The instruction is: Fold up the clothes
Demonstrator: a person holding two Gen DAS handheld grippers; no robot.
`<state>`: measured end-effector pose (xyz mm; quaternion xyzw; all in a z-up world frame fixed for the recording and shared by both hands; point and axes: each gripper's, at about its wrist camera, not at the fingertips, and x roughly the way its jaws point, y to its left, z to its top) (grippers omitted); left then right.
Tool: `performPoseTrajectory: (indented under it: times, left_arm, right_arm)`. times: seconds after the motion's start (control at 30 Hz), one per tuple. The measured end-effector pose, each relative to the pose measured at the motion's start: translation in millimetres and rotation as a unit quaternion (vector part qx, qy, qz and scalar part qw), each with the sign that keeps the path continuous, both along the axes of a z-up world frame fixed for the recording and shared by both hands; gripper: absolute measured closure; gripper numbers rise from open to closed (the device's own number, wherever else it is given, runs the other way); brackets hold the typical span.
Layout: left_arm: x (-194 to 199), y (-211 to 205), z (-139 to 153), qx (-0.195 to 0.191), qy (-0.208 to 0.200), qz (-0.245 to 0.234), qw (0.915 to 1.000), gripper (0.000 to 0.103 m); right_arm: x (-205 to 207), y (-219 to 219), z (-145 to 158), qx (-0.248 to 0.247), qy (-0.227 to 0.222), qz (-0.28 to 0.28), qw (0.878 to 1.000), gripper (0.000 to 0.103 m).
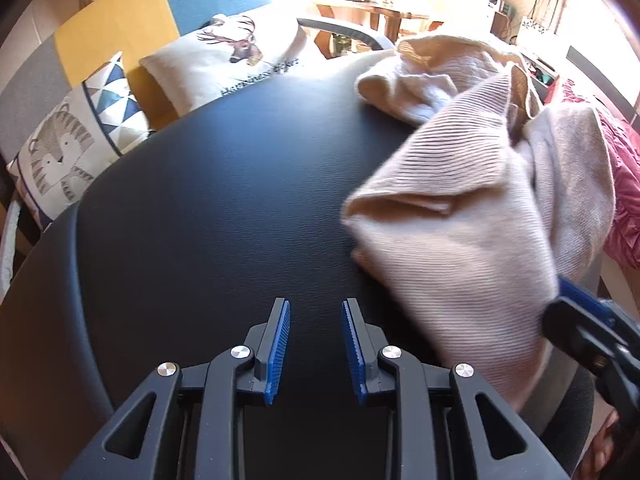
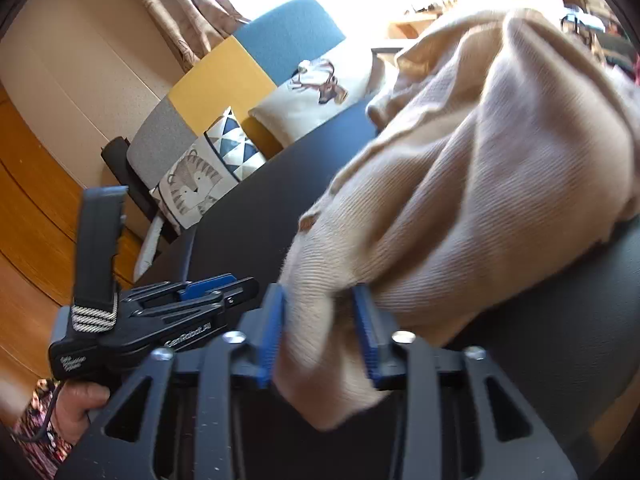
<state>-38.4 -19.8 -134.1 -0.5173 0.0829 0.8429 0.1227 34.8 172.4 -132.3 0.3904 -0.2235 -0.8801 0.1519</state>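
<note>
A beige ribbed knit garment (image 1: 460, 220) lies crumpled on the right part of the black table (image 1: 220, 200), its far end bunched up. My left gripper (image 1: 316, 308) hangs over bare table left of the garment, open with nothing between its pads. In the right wrist view the garment's near corner (image 2: 320, 340) hangs loosely between the blue pads of my right gripper (image 2: 320, 292), which stands open around it. My left gripper (image 2: 224, 284) shows side-on just to the left, held by a hand (image 2: 80, 404). One blue finger (image 1: 580, 298) of the right gripper shows at the garment's near edge.
Behind the table stands a patchwork seat in yellow, blue and grey with a deer cushion (image 1: 240, 60) and a tiger cushion (image 1: 60, 152). A magenta cloth (image 1: 624, 184) lies off the table's right side. A wooden table (image 1: 360, 8) stands far back. Wooden floor (image 2: 32, 200) lies at the left.
</note>
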Motion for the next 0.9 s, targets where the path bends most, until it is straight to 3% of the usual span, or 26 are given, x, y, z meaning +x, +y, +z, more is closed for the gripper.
performPoseTrajectory:
  times: [0.03, 0.17, 0.23, 0.3, 0.5, 0.6, 0.73, 0.77, 0.83, 0.9]
  left_arm:
    - [1, 4, -1, 0.007, -0.002, -0.004, 1.0000, 0.076]
    - [-3, 11, -12, 0.024, -0.015, -0.005, 0.9996, 0.076]
    - [-5, 11, -18, 0.030, -0.025, 0.003, 0.9992, 0.076]
    - [-9, 10, -22, 0.054, -0.041, 0.003, 0.9977, 0.076]
    - [-10, 28, -22, 0.043, -0.034, -0.020, 0.9983, 0.076]
    - [-11, 39, -20, 0.042, -0.033, -0.031, 0.9981, 0.076]
    - [-14, 47, -20, 0.045, -0.037, -0.043, 0.9973, 0.076]
    - [-14, 45, -18, 0.050, -0.034, -0.045, 0.9972, 0.076]
    - [-11, 40, -12, 0.059, -0.027, -0.047, 0.9968, 0.076]
    - [-11, 24, -4, 0.099, -0.027, -0.034, 0.9941, 0.076]
  right_arm:
    - [8, 6, 5, 0.017, 0.012, -0.015, 1.000, 0.043]
    - [33, 43, 23, 0.069, 0.061, -0.097, 0.991, 0.035]
    - [31, 67, 27, 0.094, 0.064, -0.135, 0.984, 0.025]
    - [25, 91, 30, 0.114, 0.063, -0.166, 0.977, 0.025]
    - [-35, 113, 27, 0.142, 0.034, -0.160, 0.976, 0.025]
    - [-51, 114, 21, 0.123, 0.026, -0.147, 0.981, 0.025]
    - [-67, 108, 10, 0.144, -0.003, -0.154, 0.977, 0.025]
    - [-69, 110, 6, 0.139, -0.007, -0.158, 0.978, 0.027]
    - [-67, 114, -2, 0.122, -0.015, -0.160, 0.979, 0.057]
    - [-63, 122, -12, 0.093, -0.025, -0.163, 0.982, 0.070]
